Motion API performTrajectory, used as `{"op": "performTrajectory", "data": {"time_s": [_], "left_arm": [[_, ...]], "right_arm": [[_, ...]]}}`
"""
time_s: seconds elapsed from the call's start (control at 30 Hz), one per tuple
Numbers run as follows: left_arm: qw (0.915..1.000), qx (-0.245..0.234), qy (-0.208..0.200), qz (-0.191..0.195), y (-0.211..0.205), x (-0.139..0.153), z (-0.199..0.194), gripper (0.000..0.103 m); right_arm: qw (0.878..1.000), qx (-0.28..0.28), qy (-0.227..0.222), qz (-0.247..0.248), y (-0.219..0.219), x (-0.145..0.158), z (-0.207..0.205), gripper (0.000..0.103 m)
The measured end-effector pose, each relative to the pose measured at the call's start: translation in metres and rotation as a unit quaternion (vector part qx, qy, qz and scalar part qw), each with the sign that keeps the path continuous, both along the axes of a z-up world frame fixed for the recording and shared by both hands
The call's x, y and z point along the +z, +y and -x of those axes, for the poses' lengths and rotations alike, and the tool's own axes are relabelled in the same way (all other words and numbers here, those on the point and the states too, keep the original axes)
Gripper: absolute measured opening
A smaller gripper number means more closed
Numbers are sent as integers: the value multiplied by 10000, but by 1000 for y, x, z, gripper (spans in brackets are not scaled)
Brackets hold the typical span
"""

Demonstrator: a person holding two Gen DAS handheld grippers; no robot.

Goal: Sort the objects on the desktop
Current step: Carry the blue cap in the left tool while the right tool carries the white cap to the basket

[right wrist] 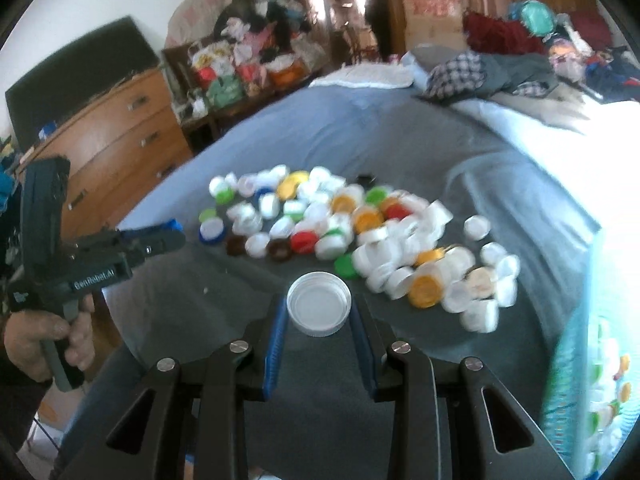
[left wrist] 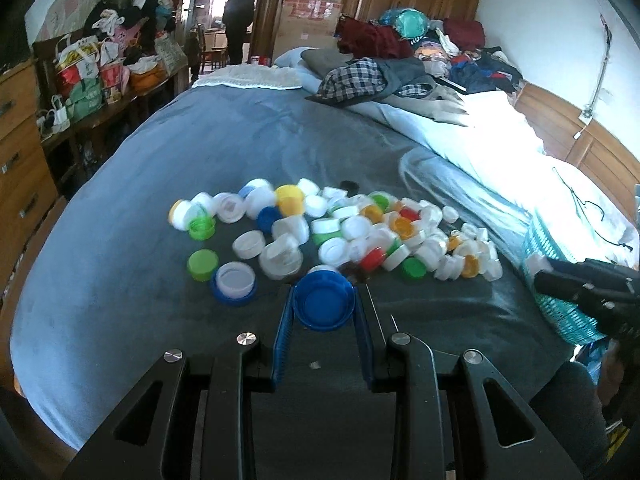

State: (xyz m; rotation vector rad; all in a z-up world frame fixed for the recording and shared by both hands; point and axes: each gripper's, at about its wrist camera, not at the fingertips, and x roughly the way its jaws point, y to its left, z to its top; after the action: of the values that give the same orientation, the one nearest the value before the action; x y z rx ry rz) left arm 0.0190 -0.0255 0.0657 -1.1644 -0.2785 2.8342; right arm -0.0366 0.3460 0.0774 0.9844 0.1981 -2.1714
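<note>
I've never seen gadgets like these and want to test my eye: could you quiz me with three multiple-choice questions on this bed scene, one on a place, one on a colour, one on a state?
1. Where does the teal basket stand relative to the pile of caps?
A. To its right
B. To its left
C. Behind it

2. What colour is the cap in the left gripper?
A. White
B. Blue
C. Yellow

3. How is the right gripper?
A. Wide open, holding nothing
B. Shut on a white cap
C. Shut on a red cap

Answers:
1 A: the basket sits at the right edge.
2 B: a blue cap sits between its fingers.
3 B: its fingers flank the white cap.
</note>
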Motion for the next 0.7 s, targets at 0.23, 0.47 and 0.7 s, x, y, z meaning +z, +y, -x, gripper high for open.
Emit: {"op": "performTrajectory", "data": {"time_s": [0.23, 0.47, 0.7], "left_arm": [[9981, -593, 125, 125, 60, 30, 24, 25], [9870, -1587, 207, 136, 162, 50, 63, 25], [9663, -2570, 95, 107, 275, 64, 93, 25]], "right_arm": [[9968, -683, 361, 214, 72, 42, 3, 34], [9811, -1836, 539, 300, 176, 61, 15, 34], [9607, -2730, 450, 235, 264, 63, 21, 34]]}}
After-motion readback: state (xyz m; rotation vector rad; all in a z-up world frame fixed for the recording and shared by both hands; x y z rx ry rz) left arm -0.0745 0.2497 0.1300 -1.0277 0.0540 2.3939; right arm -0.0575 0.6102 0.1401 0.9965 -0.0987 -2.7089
